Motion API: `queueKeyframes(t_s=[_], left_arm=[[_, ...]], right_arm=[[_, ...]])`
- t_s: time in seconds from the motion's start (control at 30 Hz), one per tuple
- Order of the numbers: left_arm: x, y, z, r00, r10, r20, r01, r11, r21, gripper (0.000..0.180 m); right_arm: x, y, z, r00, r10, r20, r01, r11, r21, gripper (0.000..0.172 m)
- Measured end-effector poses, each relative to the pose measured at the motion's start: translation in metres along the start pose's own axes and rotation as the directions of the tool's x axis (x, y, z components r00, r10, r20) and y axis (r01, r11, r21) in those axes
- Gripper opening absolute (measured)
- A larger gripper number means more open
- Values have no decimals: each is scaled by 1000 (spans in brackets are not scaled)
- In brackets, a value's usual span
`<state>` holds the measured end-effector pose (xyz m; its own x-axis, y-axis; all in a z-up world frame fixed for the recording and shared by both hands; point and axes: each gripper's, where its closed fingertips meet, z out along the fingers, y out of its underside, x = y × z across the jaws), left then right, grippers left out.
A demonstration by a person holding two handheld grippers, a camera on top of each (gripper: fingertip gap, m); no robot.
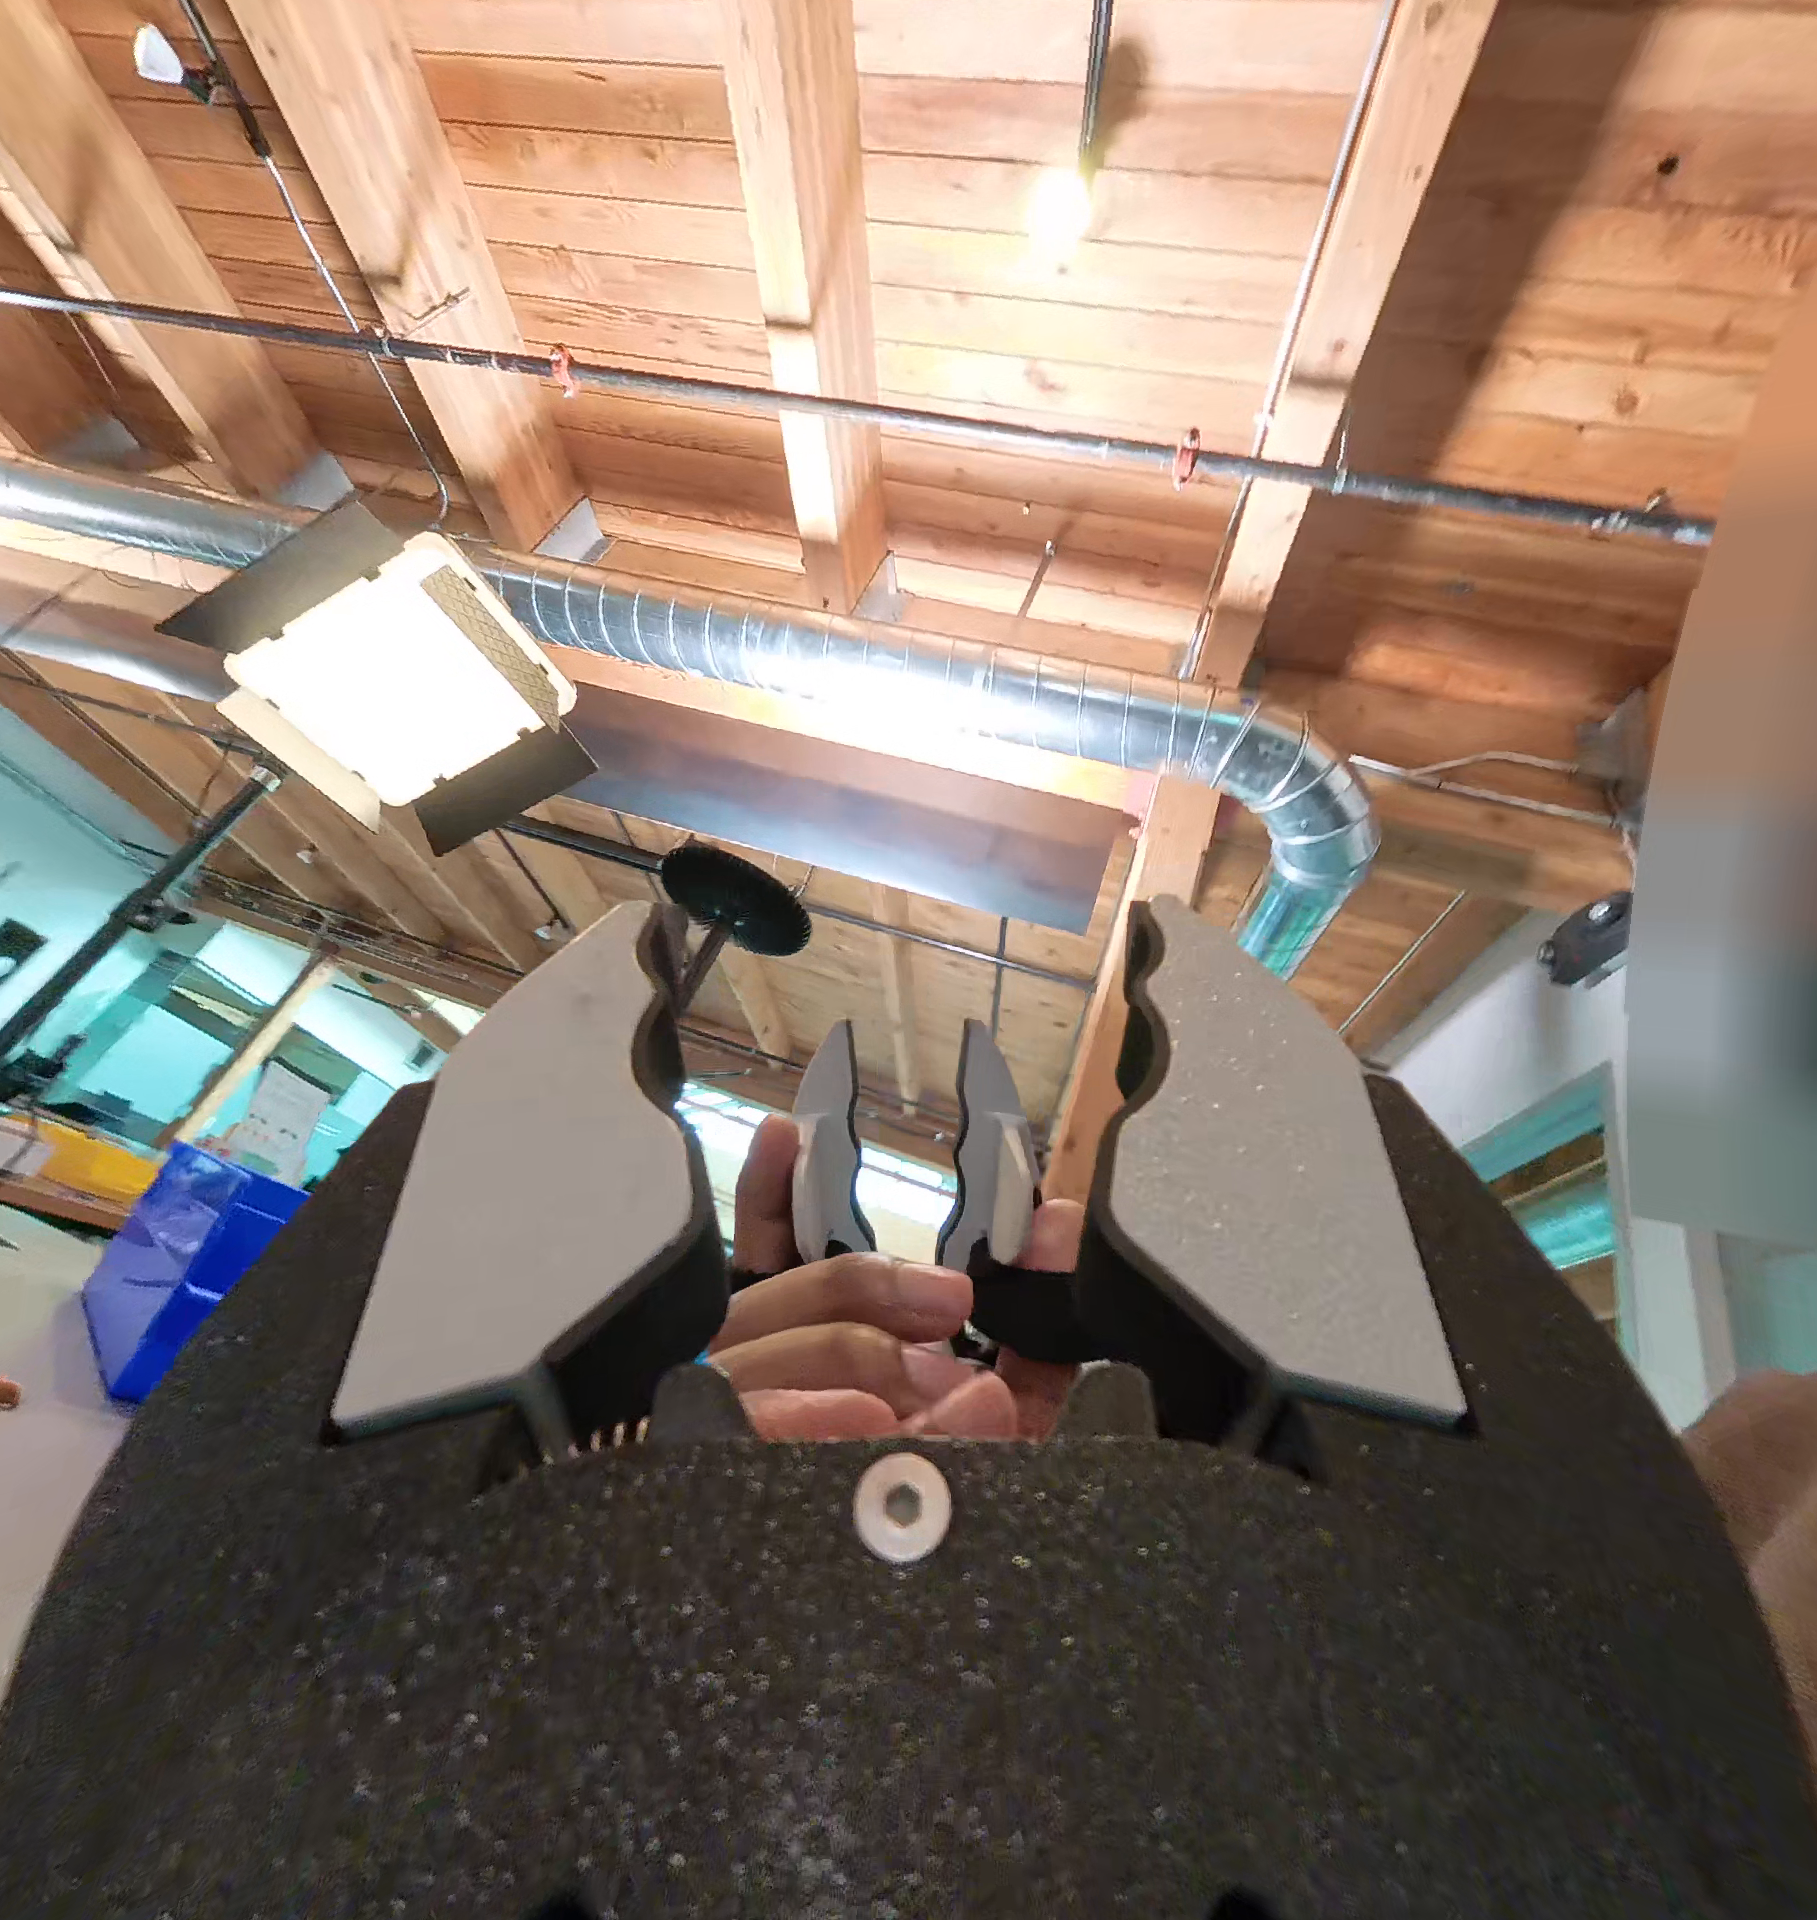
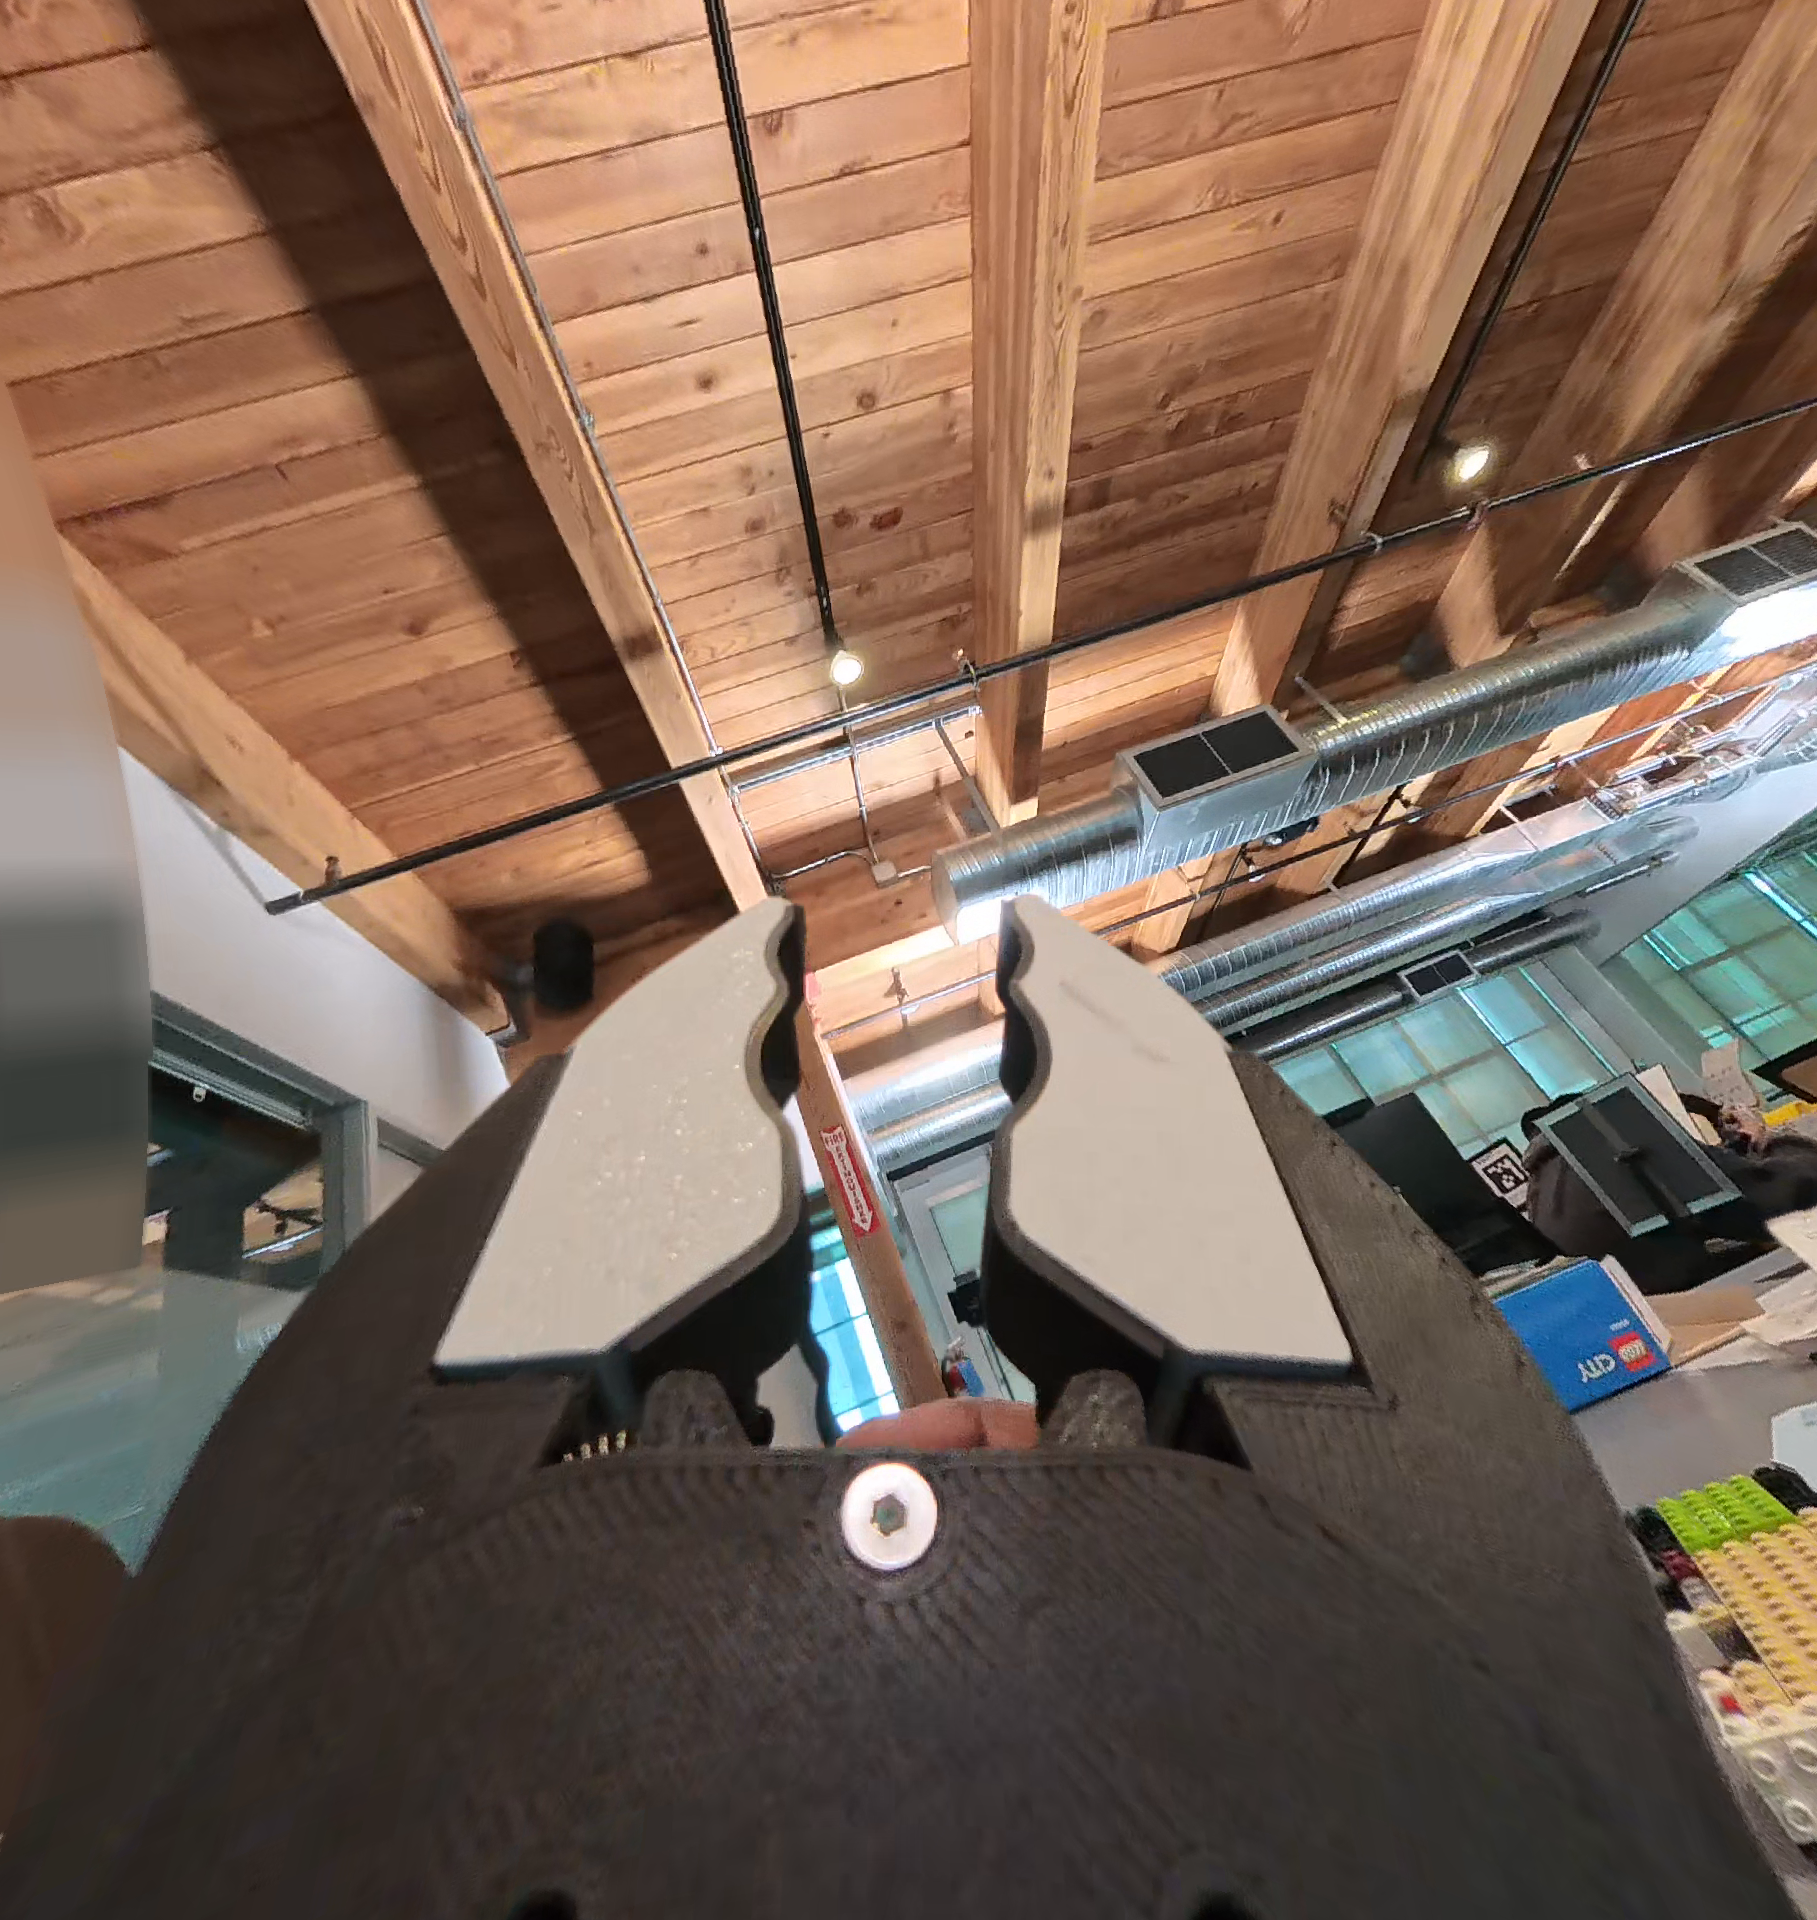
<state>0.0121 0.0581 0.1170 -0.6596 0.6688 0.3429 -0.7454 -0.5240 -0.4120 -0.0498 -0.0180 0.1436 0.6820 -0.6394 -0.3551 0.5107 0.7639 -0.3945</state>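
Both hand-held grippers pointed at the timber ceiling [image 2: 571, 312]: the left hand-held gripper [image 1: 888, 925] gaped wide, the right hand-held gripper [image 2: 902, 925] stood narrowly apart, both empty; toy bricks [image 2: 1756, 1590] sat untouched on the counter [image 2: 1693, 1403].

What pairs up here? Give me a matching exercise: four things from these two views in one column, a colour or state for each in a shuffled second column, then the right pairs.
Things:
1. left gripper
2. right gripper
3. bin
4. studded bricks

Colours or states:
A. blue, on the table at the left edge
B. fingers wide apart, nothing between them
C. green and pale yellow, at the lower right
D. fingers set closer together, nothing between them

Pairs: 1-B, 2-D, 3-A, 4-C
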Motion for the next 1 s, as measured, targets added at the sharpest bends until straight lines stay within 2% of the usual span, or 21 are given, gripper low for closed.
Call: queueKeyframes(t_s=[0.1, 0.2, 0.27, 0.33, 0.43, 0.53, 0.6, 0.67, 0.7, 0.77, 0.83, 0.93, 1.0], left_arm=[[3, 2, -2, 997, 73, 24, -74, 997, 19, 78], [9, 6, -6, 998, 59, 6, -59, 996, 61, 76], [14, 17, -4, 998, 69, -14, -69, 997, 44, 77], [17, 26, -1, 995, 96, -28, -97, 995, -24, 77], [14, 37, 2, 999, 25, -32, -28, 993, -112, 75], [7, 37, -1, 995, -98, -26, 94, 989, -118, 72], [4, 35, -3, 987, -155, -34, 151, 982, -110, 74], [2, 33, -6, 989, -146, -31, 142, 985, -101, 77], [-3, 31, -8, 995, -97, -2, 96, 990, -104, 78], [-16, 23, -12, 995, 76, 65, -68, 991, -119, 78], [-37, 13, -17, 954, 251, 162, -221, 958, -182, 78], [-60, 4, -24, 887, 408, 216, -332, 889, -316, 76], [-70, 2, -28, 872, 429, 236, -327, 869, -371, 74]], right_arm=[[0, -4, -2, 999, -41, -15, 41, 999, 26, 34], [-6, -13, -2, 997, -72, -6, 72, 994, 81, 33], [-5, -13, -2, 998, -69, -14, 69, 995, 74, 33], [-1, -12, -4, 998, -49, -31, 50, 997, 52, 32], [0, -2, -2, 994, 113, -7, -113, 992, -60, 24], [-7, -6, 4, 987, 159, 16, -158, 985, -65, 20], [-10, -6, 7, 995, 103, 9, -102, 992, -79, 20], [1, -13, 7, 995, -75, -59, 70, 994, -84, 20], [13, -22, 6, 975, -180, -126, 170, 981, -91, 18], [35, -42, 2, 896, -390, -213, 361, 919, -160, 15], [72, -60, -5, 743, -603, -290, 496, 787, -366, 13], [146, -91, -31, 455, -821, -346, 468, 551, -691, 22], [190, -104, -44, 359, -877, -318, 375, 448, -811, 24]])
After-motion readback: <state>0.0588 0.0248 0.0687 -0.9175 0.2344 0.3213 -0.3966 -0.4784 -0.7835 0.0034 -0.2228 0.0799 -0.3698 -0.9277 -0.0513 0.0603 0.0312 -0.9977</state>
